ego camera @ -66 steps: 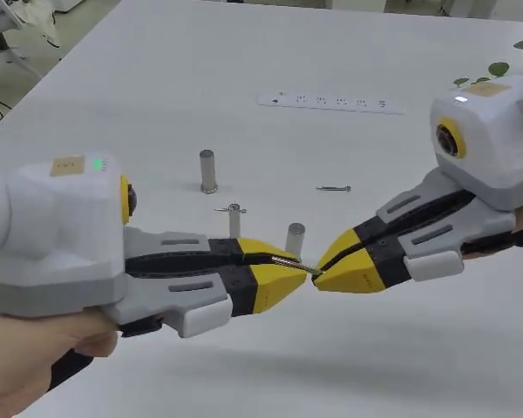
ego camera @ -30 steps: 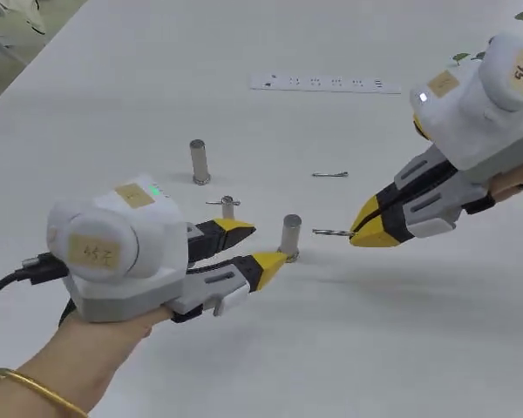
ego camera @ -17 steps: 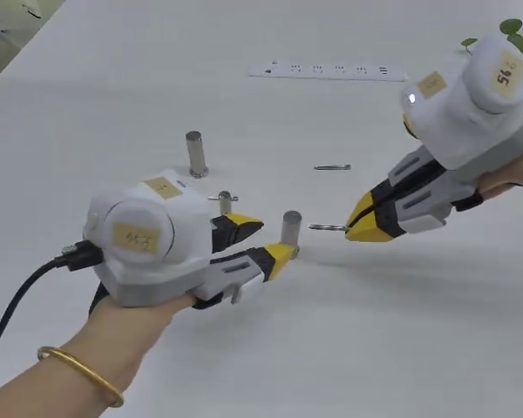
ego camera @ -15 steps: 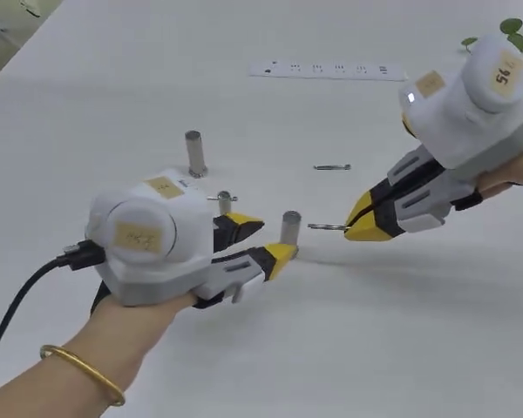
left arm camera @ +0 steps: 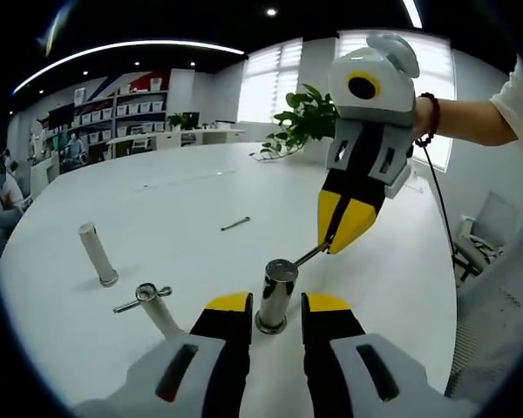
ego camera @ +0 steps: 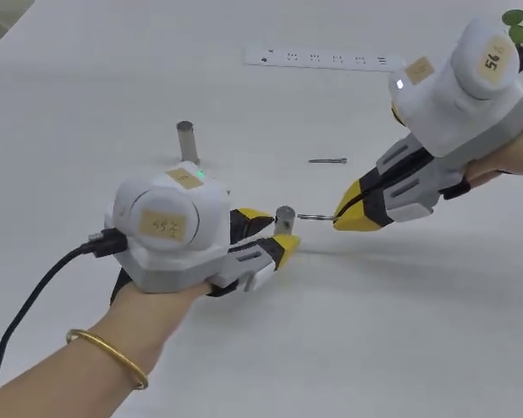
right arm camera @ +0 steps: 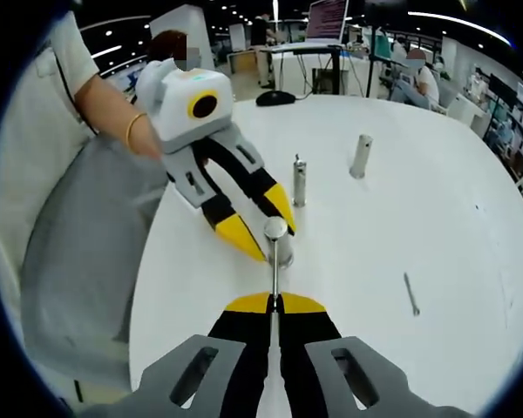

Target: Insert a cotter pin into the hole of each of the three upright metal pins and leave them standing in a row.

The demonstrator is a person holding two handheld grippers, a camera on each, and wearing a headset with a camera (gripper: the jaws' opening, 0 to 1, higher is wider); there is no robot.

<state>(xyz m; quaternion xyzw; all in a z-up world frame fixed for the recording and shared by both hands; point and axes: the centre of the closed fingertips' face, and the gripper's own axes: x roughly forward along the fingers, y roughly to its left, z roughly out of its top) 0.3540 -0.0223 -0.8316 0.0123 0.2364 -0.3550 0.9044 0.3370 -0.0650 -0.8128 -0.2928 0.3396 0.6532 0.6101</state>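
Three metal pins stand on the white table [ego camera: 392, 331]. The near pin [ego camera: 285, 218] [left arm camera: 277, 294] [right arm camera: 276, 232] sits between the jaws of my left gripper [ego camera: 276, 232] [left arm camera: 277, 306] [right arm camera: 260, 223], which is open, with narrow gaps on both sides. My right gripper [ego camera: 340, 220] [right arm camera: 275, 305] [left arm camera: 338, 237] is shut on a cotter pin [ego camera: 314, 216] [right arm camera: 275, 277] [left arm camera: 307, 255], held level with its tip at the near pin's top. The middle pin [left arm camera: 148, 298] [right arm camera: 300, 178] has a cotter pin through it. The far pin [ego camera: 186, 139] [left arm camera: 96, 252] [right arm camera: 361, 155] stands bare.
A loose cotter pin [ego camera: 328, 161] [left arm camera: 235, 224] [right arm camera: 410, 293] lies on the table behind the grippers. A white power strip [ego camera: 322, 59] lies at the far edge. A black cable [ego camera: 35, 296] trails from the left gripper. Green plant leaves [ego camera: 519, 22] show at the far right.
The right gripper has carried the cotter pin leftward until its tip meets the near pin's top. The left gripper has stayed around that pin. The head camera has shifted.
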